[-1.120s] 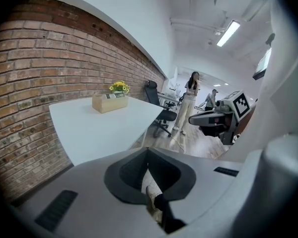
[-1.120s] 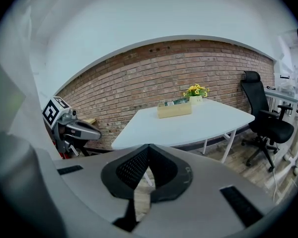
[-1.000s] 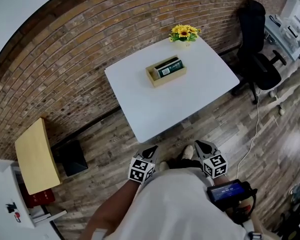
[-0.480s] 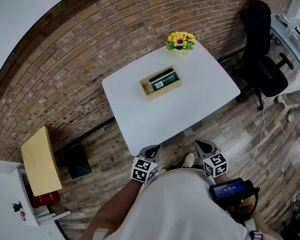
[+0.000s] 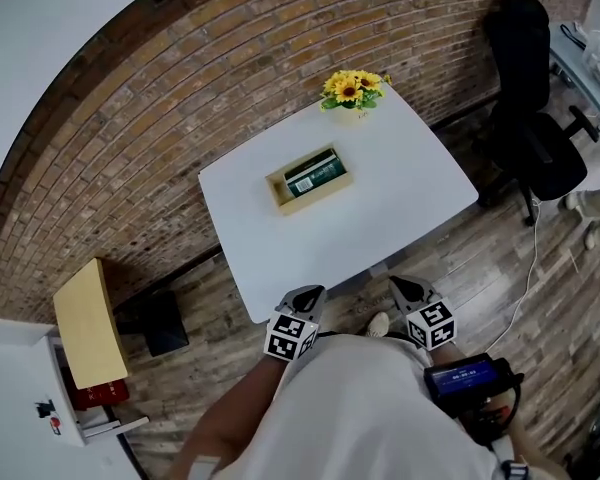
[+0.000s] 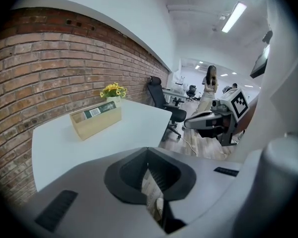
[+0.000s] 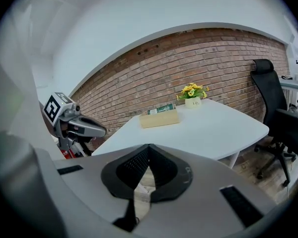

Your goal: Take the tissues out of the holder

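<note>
A wooden holder (image 5: 307, 180) stands in the middle of the white table (image 5: 380, 208), and a green tissue pack (image 5: 315, 171) lies in it. Both grippers hang close to my body, short of the table's near edge. The left gripper (image 5: 308, 295) is shut with nothing in it, and so is the right gripper (image 5: 401, 288). In the left gripper view the jaws (image 6: 148, 152) meet, with the holder (image 6: 95, 121) far ahead on the left. The right gripper view shows its closed jaws (image 7: 149, 150) pointing towards the holder (image 7: 159, 118) and the tissue pack (image 7: 160, 110).
A pot of yellow flowers (image 5: 348, 89) stands at the table's far corner, by the brick wall. A black office chair (image 5: 536, 118) is to the right, and a yellow board (image 5: 85, 321) and a black box (image 5: 166, 320) to the left. A person (image 6: 208, 86) stands far off.
The head view has shifted, so the table and holder now sit a little further left. Both grippers stay shut in front of my body, slightly nearer the table's edge.
</note>
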Demonstrator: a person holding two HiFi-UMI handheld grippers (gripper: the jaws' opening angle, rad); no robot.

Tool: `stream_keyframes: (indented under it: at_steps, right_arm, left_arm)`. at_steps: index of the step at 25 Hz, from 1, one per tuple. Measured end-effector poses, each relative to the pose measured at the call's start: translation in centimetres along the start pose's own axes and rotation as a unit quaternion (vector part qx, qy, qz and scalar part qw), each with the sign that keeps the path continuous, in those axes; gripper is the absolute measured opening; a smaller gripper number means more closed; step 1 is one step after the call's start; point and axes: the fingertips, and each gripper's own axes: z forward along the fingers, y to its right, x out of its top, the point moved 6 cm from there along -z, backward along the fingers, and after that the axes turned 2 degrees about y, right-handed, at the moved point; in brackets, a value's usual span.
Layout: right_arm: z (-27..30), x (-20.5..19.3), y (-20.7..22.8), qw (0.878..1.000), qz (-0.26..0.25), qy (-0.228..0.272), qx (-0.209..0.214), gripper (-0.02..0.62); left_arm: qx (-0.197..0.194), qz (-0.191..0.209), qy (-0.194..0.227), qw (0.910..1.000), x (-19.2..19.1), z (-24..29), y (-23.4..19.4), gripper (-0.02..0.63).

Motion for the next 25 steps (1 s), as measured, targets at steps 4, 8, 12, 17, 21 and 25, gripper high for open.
stream_keyframes:
  at_steps: [4, 8, 12, 17, 21, 25]
  right_arm:
    - [0.3, 0.5, 0.8, 1.000, 0.006, 0.003, 0.001, 0.006]
    - [0.8, 0.9, 1.9, 1.000, 0.011, 0.003, 0.000, 0.006]
    - [1.6, 1.2, 2.2, 1.000, 0.014, 0.001, -0.003, 0.006]
    - [3.2, 2.1, 2.9, 1.000, 0.017, 0.001, -0.011, 0.006]
    - [4.5, 3.2, 3.6, 1.000, 0.018, 0.003, -0.021, 0.006]
    - [5.6, 3.9, 4.1, 0.999, 0.023, 0.004, -0.030, 0.006]
  left_arm:
    - [0.000, 0.000, -0.003, 1.0000, 0.8, 0.7, -0.1, 0.009]
    - [-0.005, 0.001, -0.008, 1.0000, 1.5, 1.8, -0.4, 0.009]
    - [-0.012, 0.004, -0.010, 0.9999, 1.8, 2.7, -1.2, 0.009]
    - [-0.025, 0.011, -0.012, 0.9996, 3.1, 4.3, -3.1, 0.009]
    - [-0.034, 0.018, -0.009, 0.9992, 4.4, 5.6, -4.8, 0.009]
    - [-0.045, 0.023, -0.010, 0.9987, 5.2, 6.7, -6.1, 0.009]
